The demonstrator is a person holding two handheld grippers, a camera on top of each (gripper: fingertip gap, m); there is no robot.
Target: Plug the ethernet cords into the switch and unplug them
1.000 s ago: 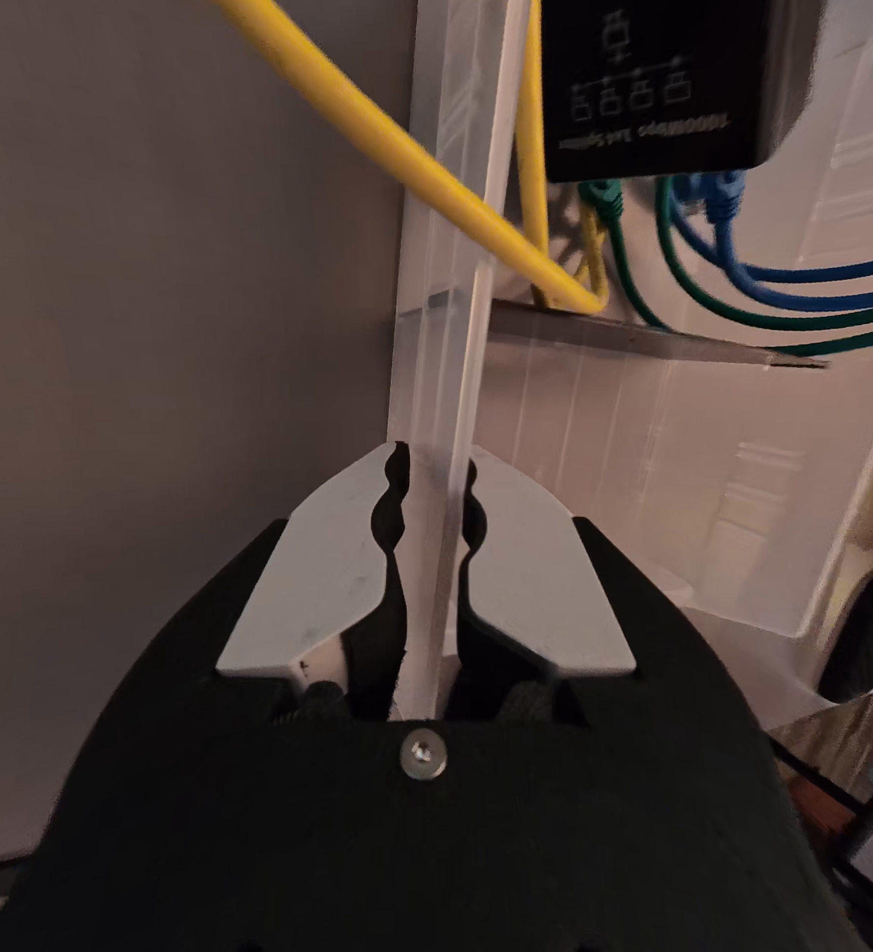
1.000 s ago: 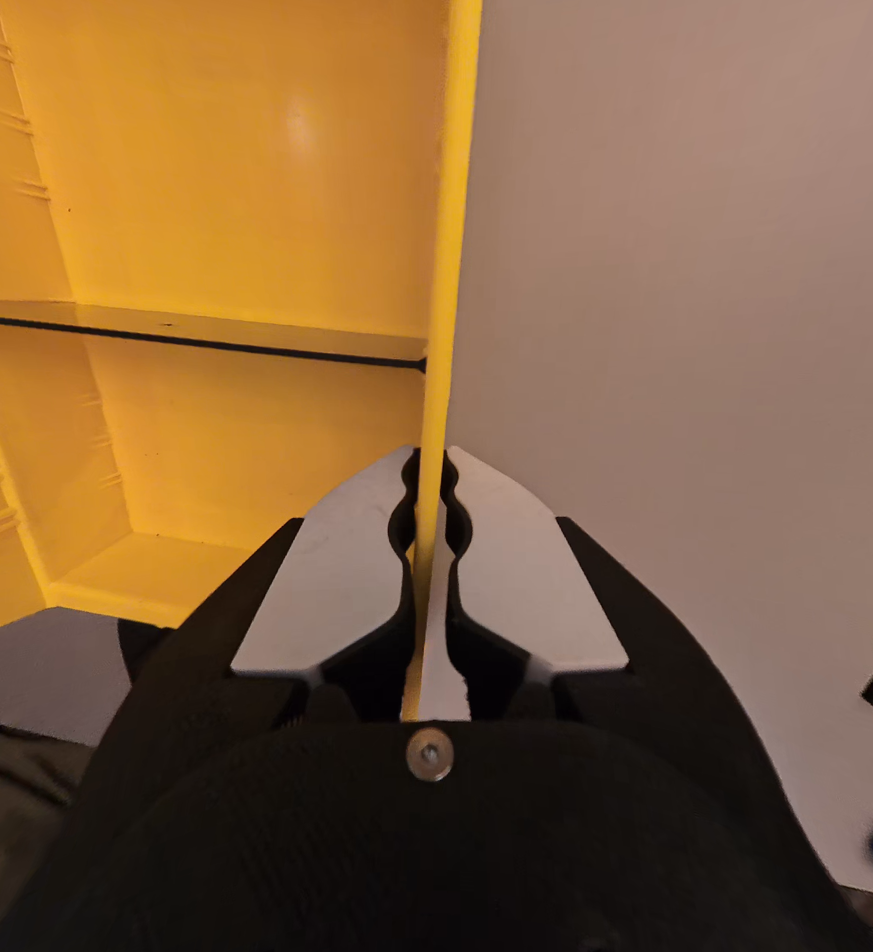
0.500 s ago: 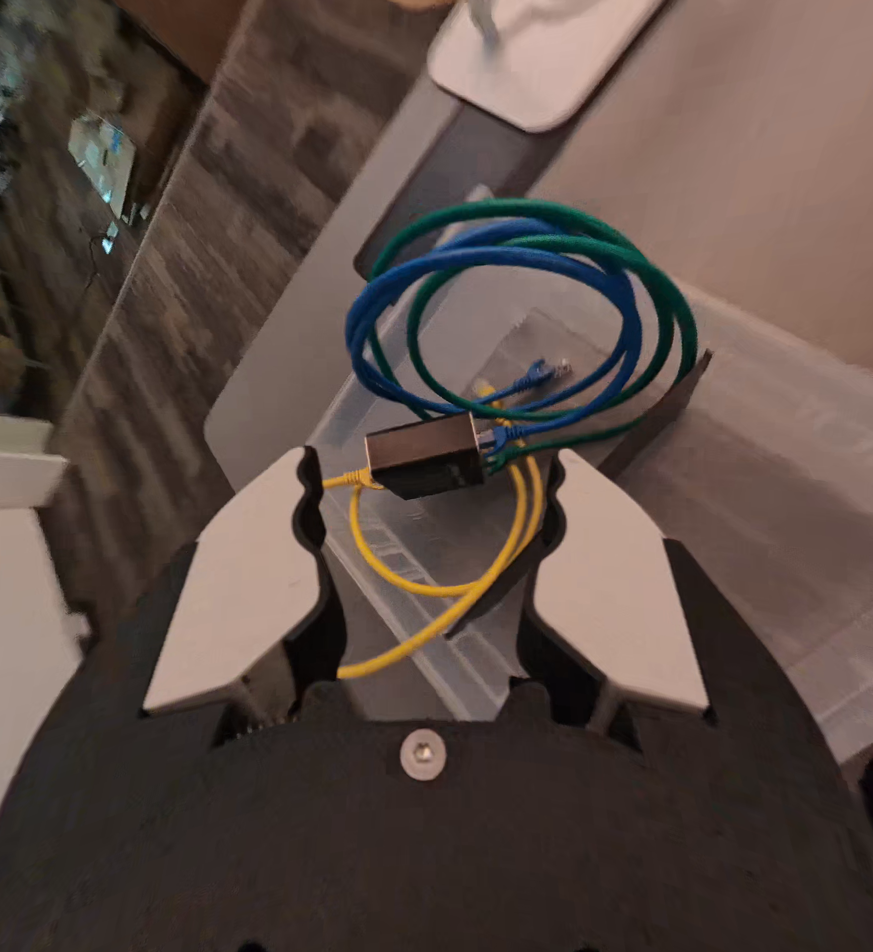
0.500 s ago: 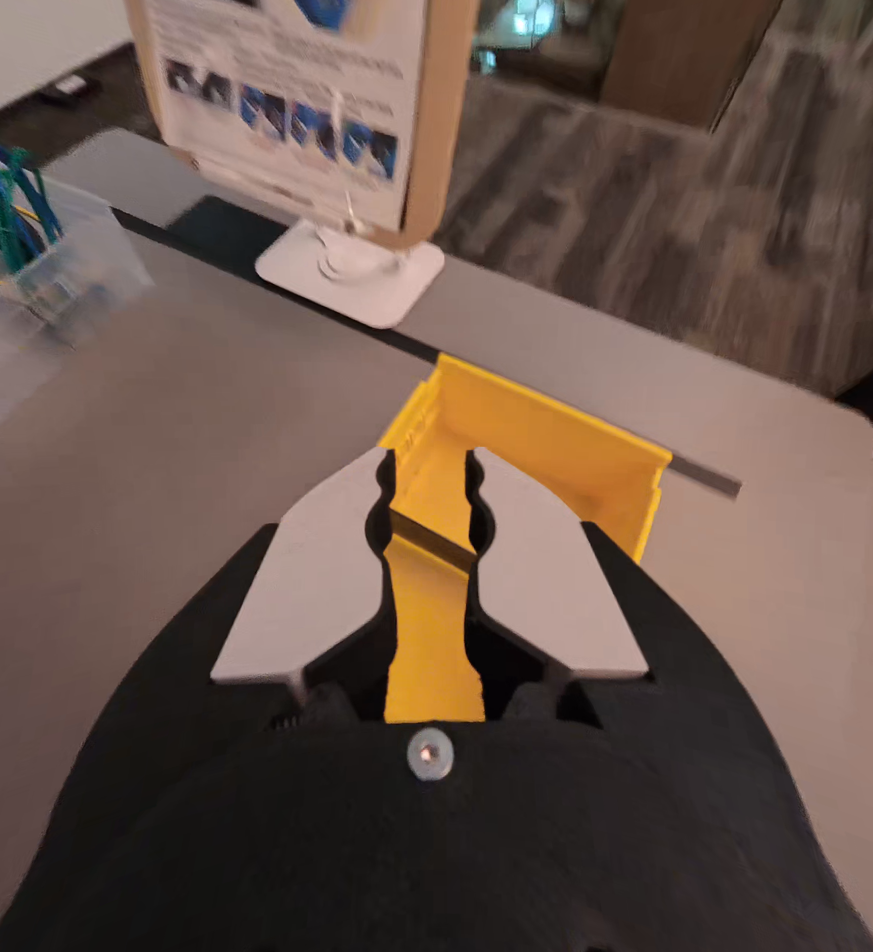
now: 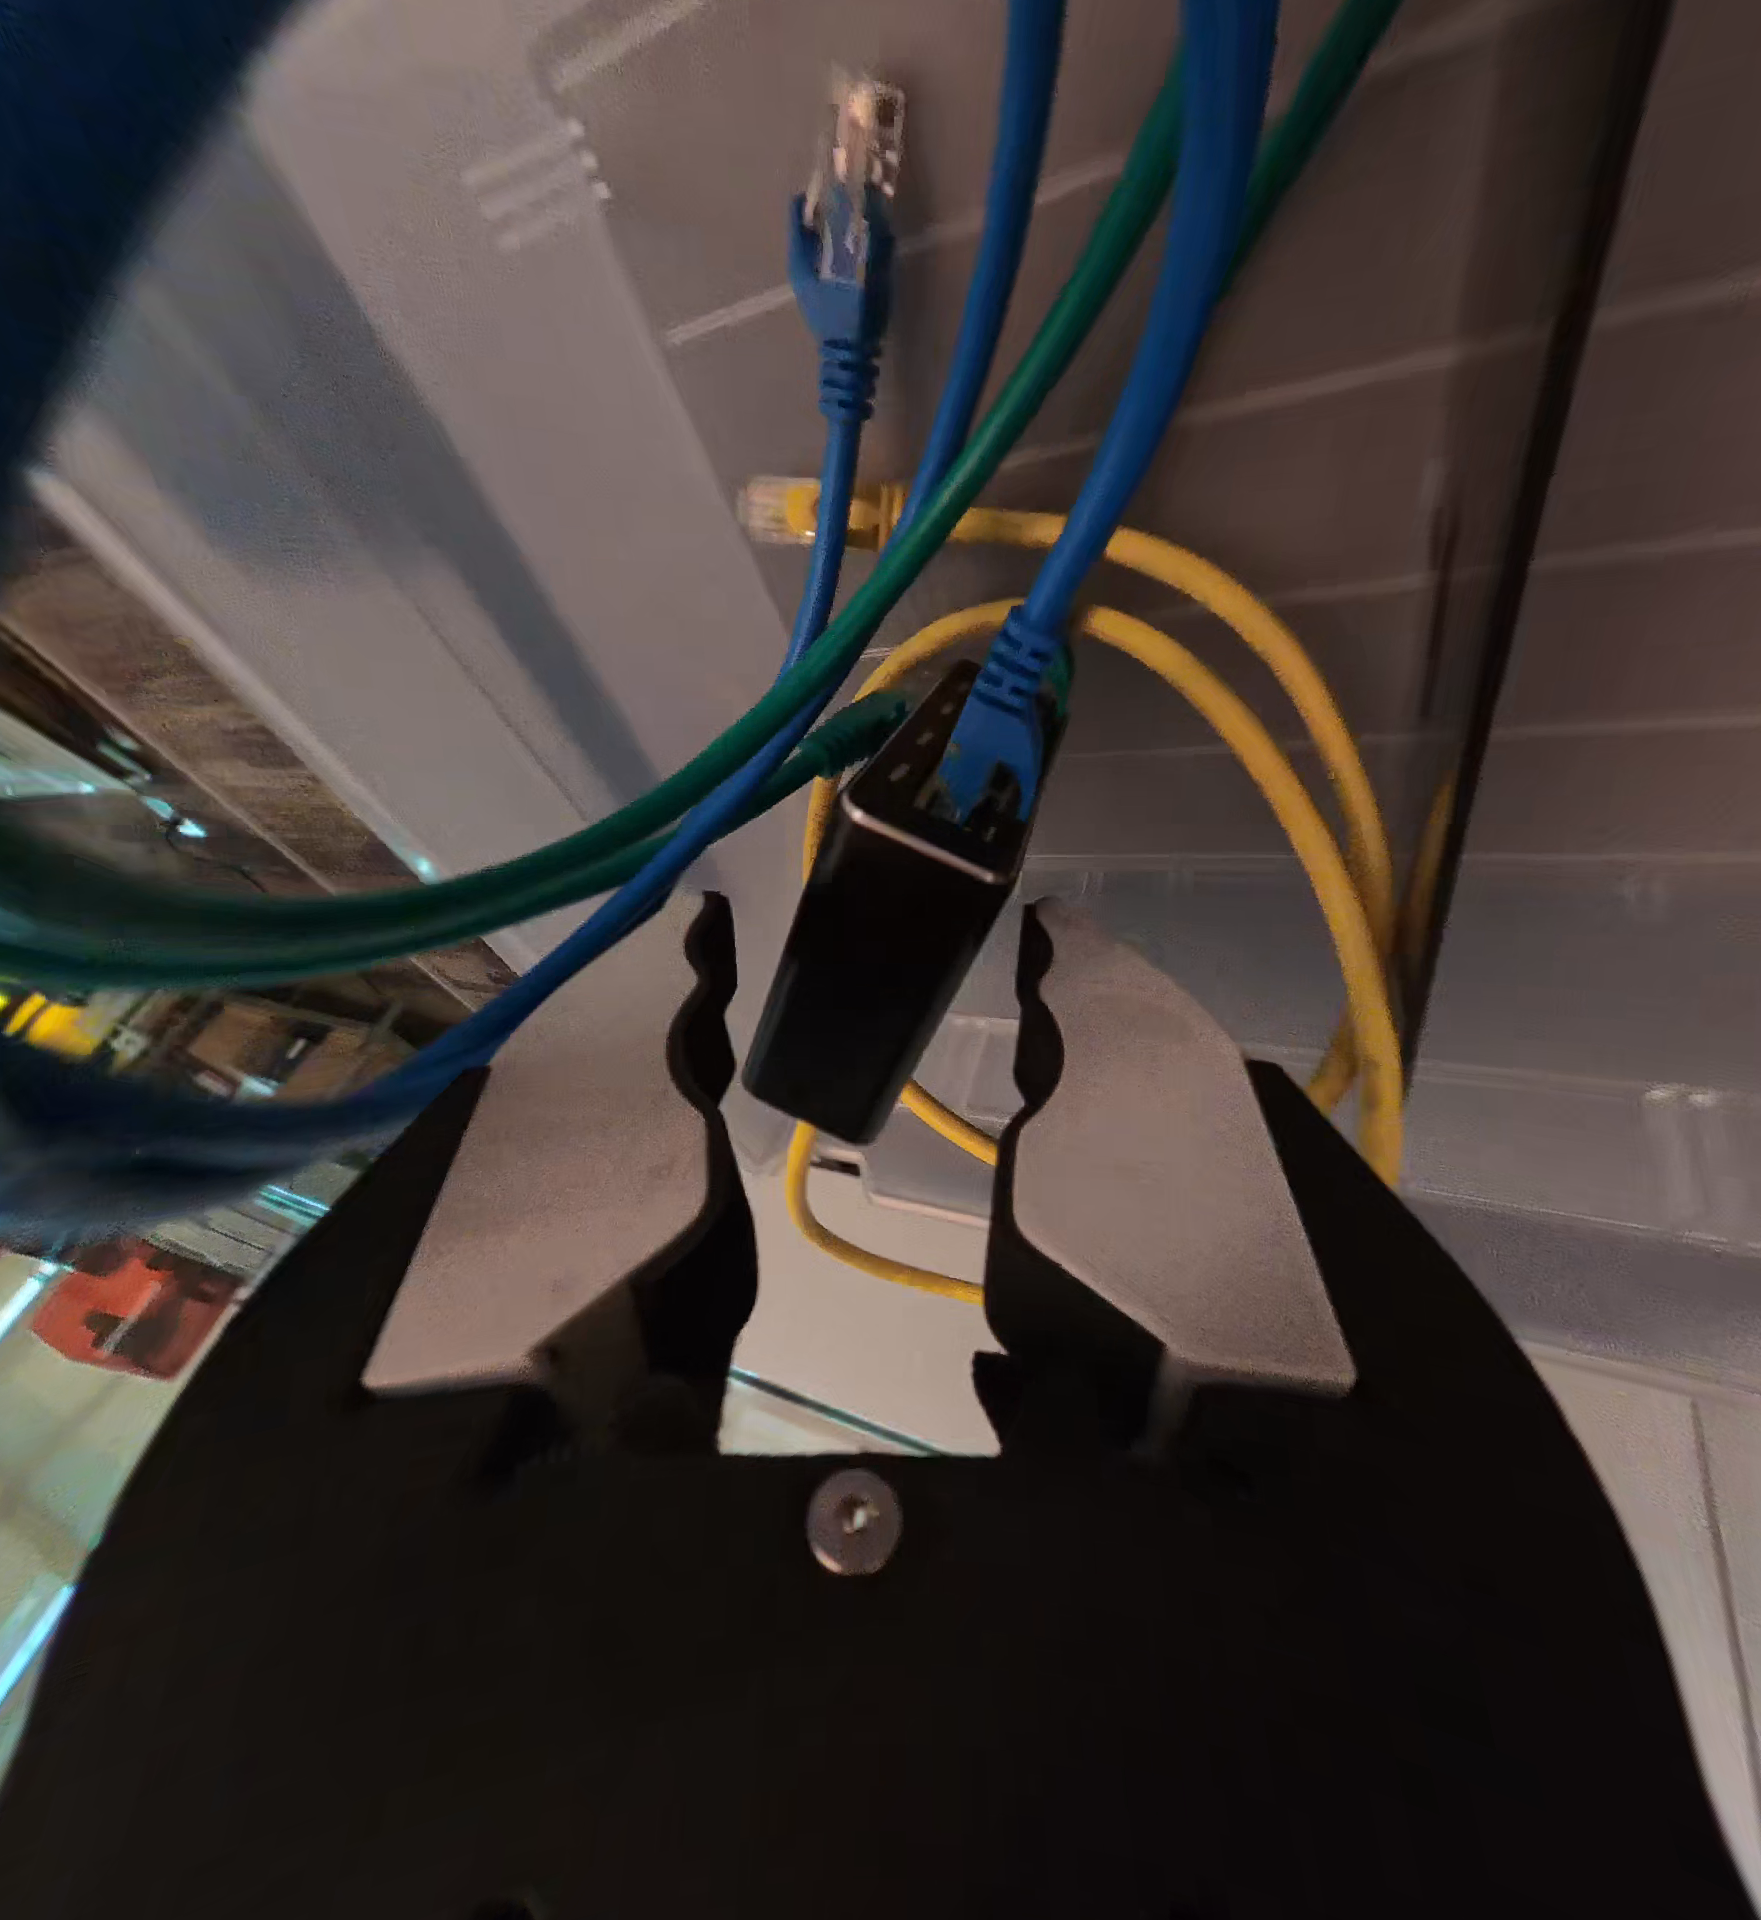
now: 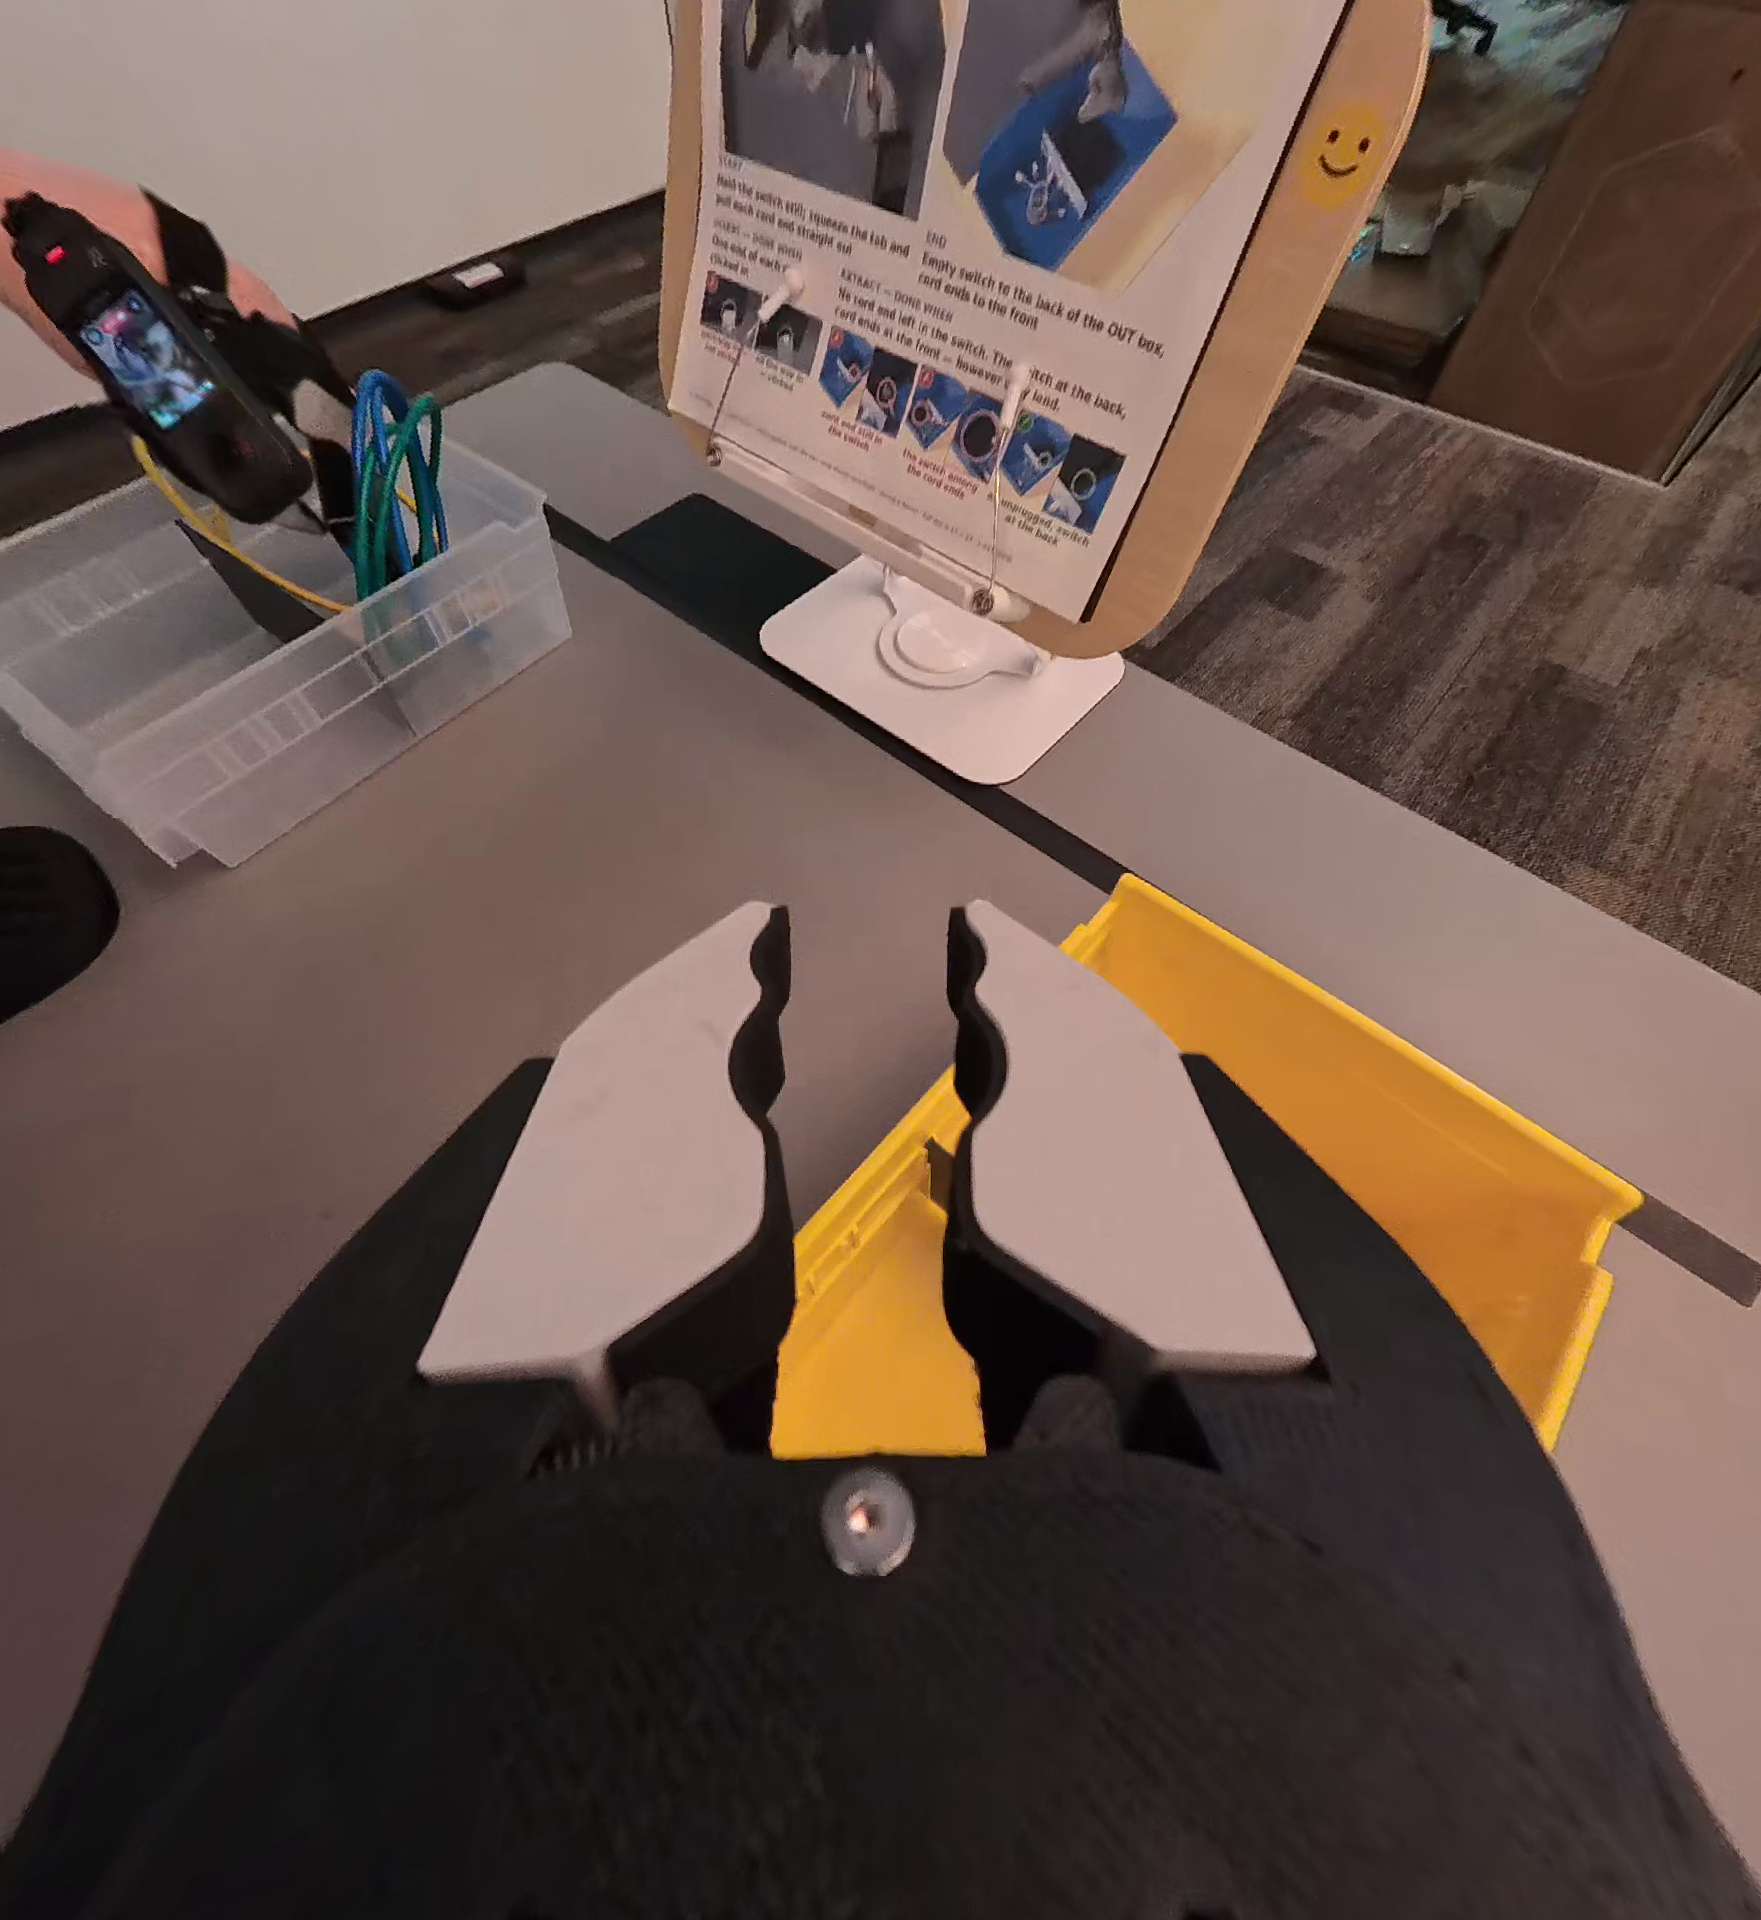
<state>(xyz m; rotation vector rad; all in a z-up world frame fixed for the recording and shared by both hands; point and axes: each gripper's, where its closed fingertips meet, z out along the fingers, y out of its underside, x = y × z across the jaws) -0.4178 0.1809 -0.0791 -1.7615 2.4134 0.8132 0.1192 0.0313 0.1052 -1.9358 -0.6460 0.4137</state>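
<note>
Left wrist view shows my left gripper (image 5: 871, 997) released around the black switch (image 5: 886, 935) inside the clear bin (image 5: 1634, 935). I see one blue cord (image 5: 1001, 717) seated; another blue plug (image 5: 840, 249) and a yellow plug (image 5: 782, 509) lie loose. My right gripper (image 6: 865, 997) idles released over the yellow bin (image 6: 1375, 1122), so I judge most plugging remains.

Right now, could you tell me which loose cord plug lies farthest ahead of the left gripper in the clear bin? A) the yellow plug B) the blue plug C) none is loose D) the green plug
B: in the left wrist view a loose blue plug lies beyond the yellow plug, well ahead of the open left gripper and the switch.
</note>
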